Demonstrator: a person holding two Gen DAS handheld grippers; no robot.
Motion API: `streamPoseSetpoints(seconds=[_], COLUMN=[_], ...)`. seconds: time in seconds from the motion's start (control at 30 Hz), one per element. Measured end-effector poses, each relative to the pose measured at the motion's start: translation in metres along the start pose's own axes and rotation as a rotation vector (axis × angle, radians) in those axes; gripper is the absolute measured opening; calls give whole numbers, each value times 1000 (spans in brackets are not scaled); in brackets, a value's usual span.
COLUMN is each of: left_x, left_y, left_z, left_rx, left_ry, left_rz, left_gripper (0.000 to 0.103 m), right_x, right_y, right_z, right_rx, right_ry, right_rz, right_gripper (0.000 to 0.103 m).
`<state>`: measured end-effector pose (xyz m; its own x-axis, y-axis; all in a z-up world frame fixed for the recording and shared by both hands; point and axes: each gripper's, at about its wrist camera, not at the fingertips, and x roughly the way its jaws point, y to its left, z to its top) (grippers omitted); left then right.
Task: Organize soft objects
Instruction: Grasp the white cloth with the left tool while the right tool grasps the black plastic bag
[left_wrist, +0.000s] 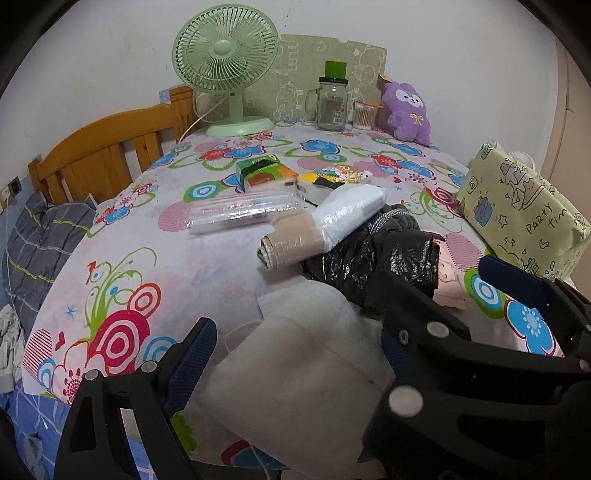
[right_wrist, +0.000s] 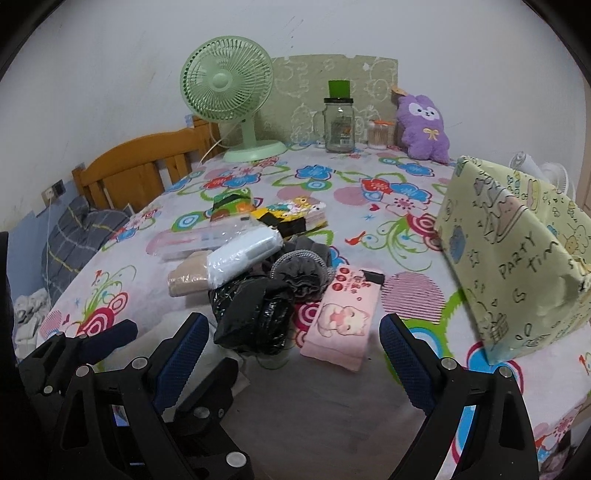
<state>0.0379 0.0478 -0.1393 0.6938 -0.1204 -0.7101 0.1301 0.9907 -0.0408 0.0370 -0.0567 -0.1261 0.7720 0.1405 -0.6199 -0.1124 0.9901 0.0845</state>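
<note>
My left gripper (left_wrist: 295, 354) stands open over a folded white cloth (left_wrist: 295, 373) at the near edge of the flowered sheet (left_wrist: 192, 266); the cloth lies between its fingers, untouched. My right gripper (right_wrist: 295, 350) is open just to its right. Ahead of the right gripper's fingers lie a crumpled black plastic bag (right_wrist: 255, 317) and a pink cartoon towel (right_wrist: 340, 321). Behind them are a grey knitted item (right_wrist: 299, 269), a white wrapped pack (right_wrist: 243, 258) and a beige roll (right_wrist: 188, 280). A purple plush toy (right_wrist: 424, 129) leans at the back.
A gift-wrapped box (right_wrist: 517, 266) stands close on the right. A green fan (right_wrist: 229, 85), a glass jar (right_wrist: 340, 125) and a swab tub (right_wrist: 378, 134) line the back wall. Small colourful packs (right_wrist: 295, 214) and a clear pack (right_wrist: 192, 236) lie mid-sheet. A wooden headboard (right_wrist: 136, 170) is on the left.
</note>
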Motion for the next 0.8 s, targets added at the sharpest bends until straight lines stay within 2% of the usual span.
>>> streamPoseSetpoints(seconds=[0.1,0.2,0.33,0.53,0.6,0.67,0.8], left_x=[1,0,0,-1,-2,-3,-5], left_y=[2,1,1,-1,-1,-2,-1], left_z=[-1,-2,-1,0,1,3,6], left_rx=[-13,-3,3,18,12,14,11], left_ry=[4,10,8,4,5,-3,-13], left_rz=[-11,-40,-44,-79,-90,-75,-62], left_gripper=[91,84,78,58,46,39,31], right_x=[4,6,11,17,17,15,11], right_y=[2,4,4,6,5,5,3], right_z=[0,-1,-1,-1,1,2,6], right_rx=[0,1,11,8,14,15,20], right_ry=[13,22,46,61,58,52,38], right_rz=[10,22,51,71,79,81,81], right_gripper=[88,82,65,40,38,34,31])
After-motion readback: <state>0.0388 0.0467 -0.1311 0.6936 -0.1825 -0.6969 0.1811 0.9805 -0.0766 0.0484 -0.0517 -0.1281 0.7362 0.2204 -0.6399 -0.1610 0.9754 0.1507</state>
